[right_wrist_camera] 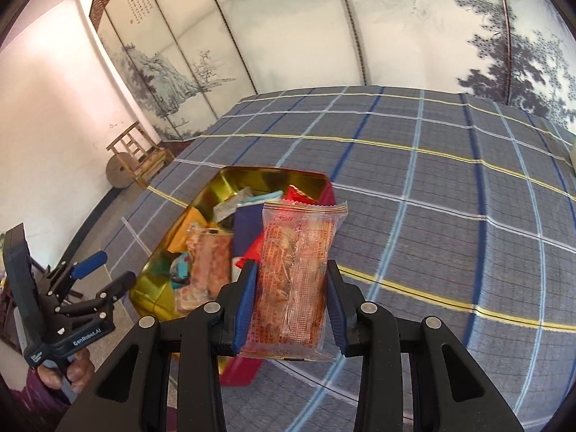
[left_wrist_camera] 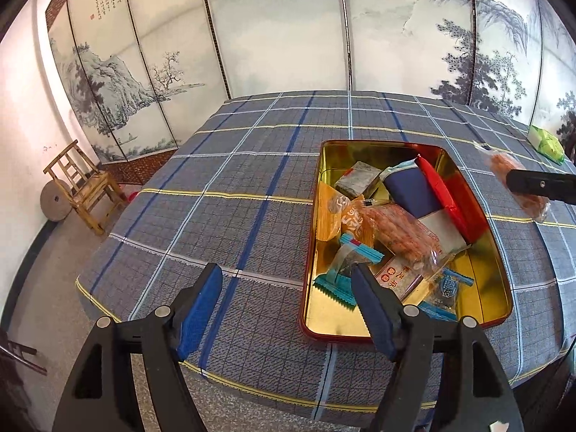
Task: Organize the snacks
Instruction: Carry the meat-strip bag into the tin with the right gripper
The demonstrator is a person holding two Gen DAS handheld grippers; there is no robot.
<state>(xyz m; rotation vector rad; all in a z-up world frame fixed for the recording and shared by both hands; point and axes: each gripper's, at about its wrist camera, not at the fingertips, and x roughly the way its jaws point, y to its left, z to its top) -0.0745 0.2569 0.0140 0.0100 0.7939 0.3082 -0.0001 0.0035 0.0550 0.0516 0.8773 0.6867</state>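
The right gripper (right_wrist_camera: 291, 295) tilts downward above the checked tablecloth (right_wrist_camera: 450, 216), its blue pads clamped on a clear orange snack packet (right_wrist_camera: 293, 273) held upright beside the gold tin (right_wrist_camera: 230, 183). The left gripper (left_wrist_camera: 286, 295) hangs with jaws apart and empty over the tin's near corner; the tin holds mixed snack packets (left_wrist_camera: 396, 230). A painted folding screen (left_wrist_camera: 280, 36) backs the table, and a wooden chair (left_wrist_camera: 84, 187) stands by the wall.

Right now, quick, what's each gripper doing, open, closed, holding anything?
Left gripper: open, holding nothing.
Right gripper: closed on a clear orange snack packet.
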